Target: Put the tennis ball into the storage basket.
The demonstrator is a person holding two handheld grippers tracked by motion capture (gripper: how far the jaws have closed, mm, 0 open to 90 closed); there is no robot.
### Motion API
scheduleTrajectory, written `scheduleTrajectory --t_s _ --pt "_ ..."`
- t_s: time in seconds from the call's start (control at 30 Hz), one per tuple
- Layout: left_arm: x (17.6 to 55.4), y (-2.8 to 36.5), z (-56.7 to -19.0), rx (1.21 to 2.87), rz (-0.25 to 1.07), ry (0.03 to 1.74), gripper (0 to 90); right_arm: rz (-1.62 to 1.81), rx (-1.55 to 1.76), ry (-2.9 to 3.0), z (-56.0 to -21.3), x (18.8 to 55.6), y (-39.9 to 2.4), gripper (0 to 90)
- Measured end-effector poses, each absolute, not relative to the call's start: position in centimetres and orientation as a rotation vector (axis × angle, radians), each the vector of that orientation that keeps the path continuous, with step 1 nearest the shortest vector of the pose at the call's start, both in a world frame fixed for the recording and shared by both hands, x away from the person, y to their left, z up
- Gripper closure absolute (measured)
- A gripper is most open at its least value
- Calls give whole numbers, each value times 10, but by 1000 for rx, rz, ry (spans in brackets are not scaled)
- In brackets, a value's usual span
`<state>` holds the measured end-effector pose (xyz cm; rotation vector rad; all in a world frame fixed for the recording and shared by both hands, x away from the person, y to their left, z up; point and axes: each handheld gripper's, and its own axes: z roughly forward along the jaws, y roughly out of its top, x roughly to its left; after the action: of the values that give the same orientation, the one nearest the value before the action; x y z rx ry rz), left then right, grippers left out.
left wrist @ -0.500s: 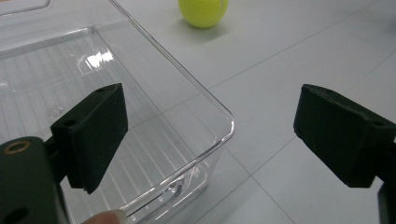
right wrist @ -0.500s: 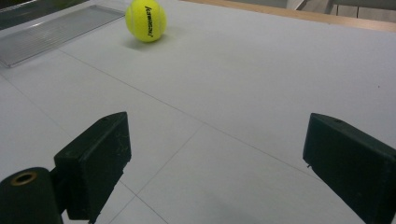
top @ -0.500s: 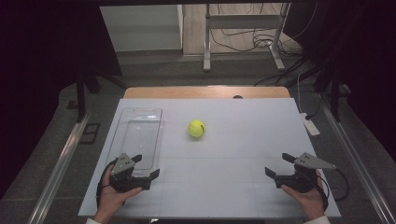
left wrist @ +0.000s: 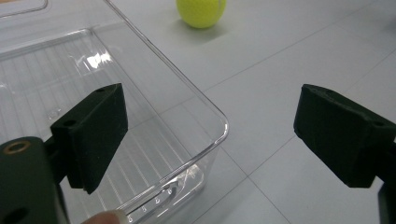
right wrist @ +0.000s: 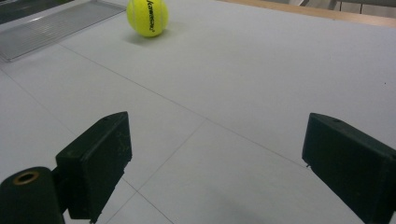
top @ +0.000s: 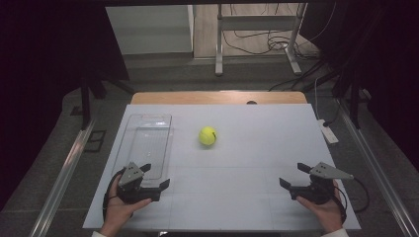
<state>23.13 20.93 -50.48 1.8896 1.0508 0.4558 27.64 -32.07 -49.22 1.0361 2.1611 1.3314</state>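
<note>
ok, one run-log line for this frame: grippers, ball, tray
left gripper: open, at clear tray's near corner | right gripper: open, empty | tennis ball: on table, untouched | clear tray: empty, left of ball

Black unreadable lettering on tennis ball

In the left gripper view, the top edge is cutting off the tennis ball, and the left edge is cutting off the clear tray. The right gripper view is losing the tray's far end past its upper left corner. In the high view, the ball's print is reading too small.
</note>
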Motion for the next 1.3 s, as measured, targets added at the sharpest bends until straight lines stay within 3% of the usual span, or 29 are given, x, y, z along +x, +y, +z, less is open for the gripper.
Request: scheduleTrajectory --t_s 1.3 --pt "239 199 -477 1887 457 1041 115 1330 1028 2175 -495 279 -319 94"
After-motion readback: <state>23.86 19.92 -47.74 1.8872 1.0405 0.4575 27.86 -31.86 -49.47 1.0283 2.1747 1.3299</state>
